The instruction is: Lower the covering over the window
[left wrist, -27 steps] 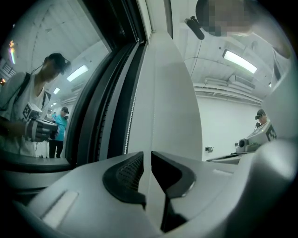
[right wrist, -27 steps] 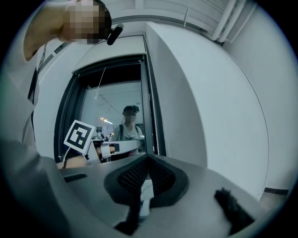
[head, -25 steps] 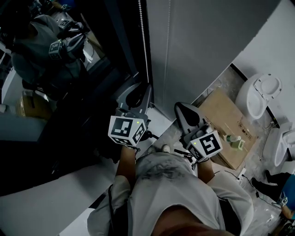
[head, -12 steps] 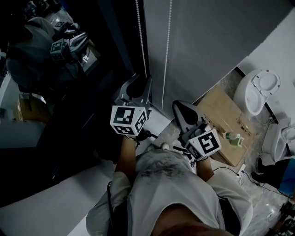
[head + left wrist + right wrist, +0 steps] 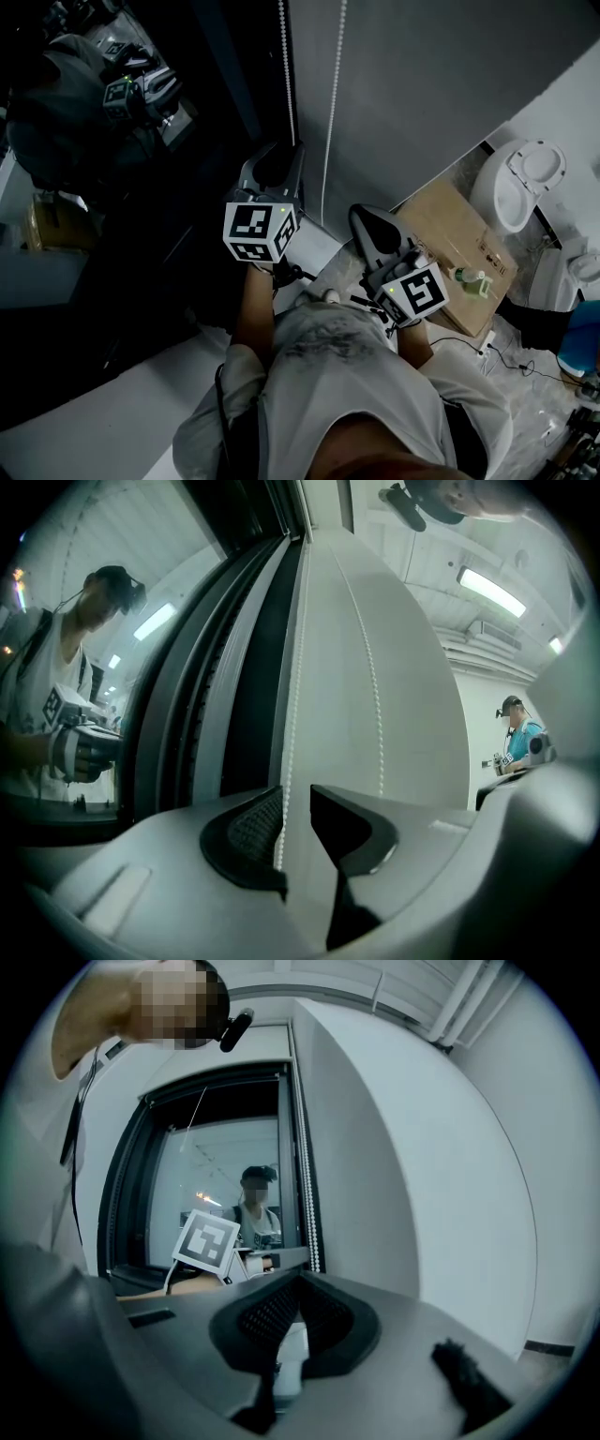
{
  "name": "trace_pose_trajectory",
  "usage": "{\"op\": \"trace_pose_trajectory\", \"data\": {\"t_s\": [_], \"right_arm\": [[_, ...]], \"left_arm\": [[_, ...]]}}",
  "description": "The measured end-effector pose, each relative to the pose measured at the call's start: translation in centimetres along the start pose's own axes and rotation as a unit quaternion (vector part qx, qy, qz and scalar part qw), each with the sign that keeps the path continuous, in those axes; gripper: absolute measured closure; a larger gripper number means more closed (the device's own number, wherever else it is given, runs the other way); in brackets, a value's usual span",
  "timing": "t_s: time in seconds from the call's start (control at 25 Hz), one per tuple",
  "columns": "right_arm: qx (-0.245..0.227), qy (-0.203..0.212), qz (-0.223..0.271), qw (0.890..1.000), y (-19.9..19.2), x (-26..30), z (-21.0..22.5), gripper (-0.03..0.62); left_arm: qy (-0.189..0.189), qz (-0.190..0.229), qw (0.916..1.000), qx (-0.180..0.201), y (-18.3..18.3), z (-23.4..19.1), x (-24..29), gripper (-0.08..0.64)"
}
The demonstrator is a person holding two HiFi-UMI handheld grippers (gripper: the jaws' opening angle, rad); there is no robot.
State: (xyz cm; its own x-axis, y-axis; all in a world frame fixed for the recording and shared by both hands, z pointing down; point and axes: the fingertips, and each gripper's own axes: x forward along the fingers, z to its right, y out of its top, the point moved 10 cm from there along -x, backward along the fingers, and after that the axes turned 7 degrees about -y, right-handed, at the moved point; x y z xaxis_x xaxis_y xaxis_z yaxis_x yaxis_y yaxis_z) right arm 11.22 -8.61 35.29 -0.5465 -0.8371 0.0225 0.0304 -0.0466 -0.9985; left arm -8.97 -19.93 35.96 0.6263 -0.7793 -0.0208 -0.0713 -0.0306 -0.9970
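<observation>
Left claw [image 5: 279, 161] [image 5: 298, 794]: jaws apart and just been opening; pointed level at the window's edge.
Between left jaws: one strand of the bead chain [image 5: 289, 752] [image 5: 285, 84], running close along the ribbed left pad; no clamping seen.
Second chain strand [image 5: 375, 714] [image 5: 333, 103]: hangs just right of the left claw, outside its jaws.
Right claw [image 5: 367, 220] [image 5: 300, 1283]: jaws together, nothing between them; held level, beside and below the left one.
Window [image 5: 141, 187] [image 5: 225, 1176]: dark pane, bare over the part seen, reflecting the person.
Covering: itself not made out; its chain hangs at the frame's right edge, against the grey wall [image 5: 422, 84].
</observation>
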Motion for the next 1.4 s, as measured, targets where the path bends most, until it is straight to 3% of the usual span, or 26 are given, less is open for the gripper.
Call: {"op": "trace_pose_trajectory", "data": {"t_s": [0.6,0.72,0.76,0.88,1.12,1.4], "right_arm": [[0.002,-0.024,0.002,1.0,0.2,-0.4,-0.2,0.575],[-0.004,-0.027,0.002,1.0,0.0,-0.7,-0.1,0.575],[-0.002,-0.029,0.003,1.0,0.1,-0.7,-0.1,0.575],[0.0,-0.03,0.003,1.0,0.1,-0.9,0.0,0.575],[-0.004,-0.022,0.005,1.0,0.7,-0.7,-0.2,0.575],[-0.017,0.003,0.004,1.0,0.8,-0.2,-0.3,0.575]], "left_arm": [[-0.014,0.012,0.9998,0.001,0.8,-0.8,1.5,0.469],[-0.013,0.017,0.9998,-0.001,0.9,-1.0,1.7,0.519],[-0.013,0.018,0.9997,-0.003,0.9,-1.0,1.8,0.565],[-0.017,0.017,0.9997,-0.007,0.8,-1.0,2.1,0.562],[-0.05,0.013,0.9984,-0.023,1.2,-0.3,1.2,0.554],[-0.069,-0.005,0.9976,-0.011,0.1,2.4,-0.5,0.554]]}}
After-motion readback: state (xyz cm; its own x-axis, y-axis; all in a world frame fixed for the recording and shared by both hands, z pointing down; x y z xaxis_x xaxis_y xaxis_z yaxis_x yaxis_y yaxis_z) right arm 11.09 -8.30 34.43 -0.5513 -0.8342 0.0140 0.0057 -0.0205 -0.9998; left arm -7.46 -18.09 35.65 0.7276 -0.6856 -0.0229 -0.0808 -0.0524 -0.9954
